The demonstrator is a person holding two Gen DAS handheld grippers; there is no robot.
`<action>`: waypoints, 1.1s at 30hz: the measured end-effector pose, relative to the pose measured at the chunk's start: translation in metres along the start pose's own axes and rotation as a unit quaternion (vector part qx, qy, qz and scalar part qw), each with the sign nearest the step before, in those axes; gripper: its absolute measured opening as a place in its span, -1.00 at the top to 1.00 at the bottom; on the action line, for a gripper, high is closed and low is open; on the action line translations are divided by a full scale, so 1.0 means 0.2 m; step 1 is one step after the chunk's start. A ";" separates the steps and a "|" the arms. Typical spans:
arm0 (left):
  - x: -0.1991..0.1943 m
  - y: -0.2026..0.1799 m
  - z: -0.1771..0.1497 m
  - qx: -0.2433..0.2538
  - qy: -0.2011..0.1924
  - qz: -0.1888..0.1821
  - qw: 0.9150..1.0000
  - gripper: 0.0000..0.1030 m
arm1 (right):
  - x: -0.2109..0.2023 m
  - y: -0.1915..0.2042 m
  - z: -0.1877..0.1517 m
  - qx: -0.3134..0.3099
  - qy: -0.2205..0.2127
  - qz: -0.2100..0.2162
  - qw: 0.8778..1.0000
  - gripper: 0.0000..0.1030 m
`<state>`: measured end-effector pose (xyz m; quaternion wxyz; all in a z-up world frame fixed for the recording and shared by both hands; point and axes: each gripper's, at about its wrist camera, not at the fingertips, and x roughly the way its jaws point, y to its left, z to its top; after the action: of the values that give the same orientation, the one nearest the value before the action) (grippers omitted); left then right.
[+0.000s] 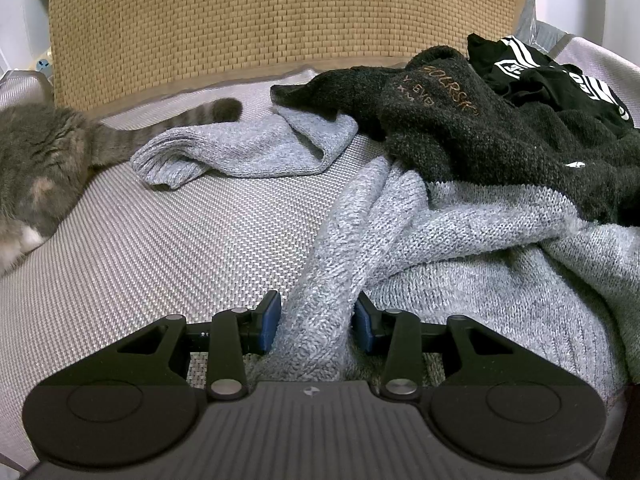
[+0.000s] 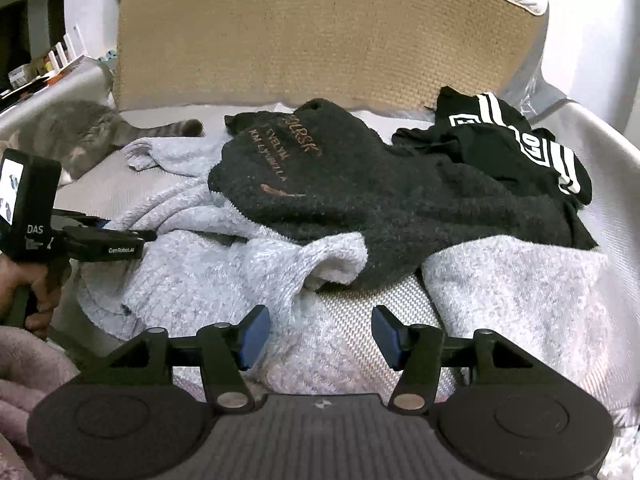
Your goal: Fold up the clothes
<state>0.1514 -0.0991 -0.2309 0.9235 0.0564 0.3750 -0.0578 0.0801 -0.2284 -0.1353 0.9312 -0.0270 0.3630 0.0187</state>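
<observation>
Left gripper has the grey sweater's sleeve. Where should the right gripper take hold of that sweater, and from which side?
Probably the raised fold of the grey sweater just ahead of the open right gripper, coming in low from the near edge. That fold stands up off the mat, free of the dark sweater lying across it, so one pad could slip under.

Both wrist views look forward and down, close over the clothes; both share the dark sweater (image 1: 500, 136) (image 2: 360, 192) and cat (image 1: 40, 168) (image 2: 76, 136).
</observation>
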 end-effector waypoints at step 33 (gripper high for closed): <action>0.00 0.00 0.00 -0.004 0.000 0.002 1.000 0.18 | 0.12 0.10 -0.07 0.078 0.064 -0.064 0.993 -0.29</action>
<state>0.1513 -0.0981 -0.2307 0.9239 0.0531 0.3750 -0.0545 0.0867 -0.2087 -0.1631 0.9047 0.0217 0.4196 -0.0709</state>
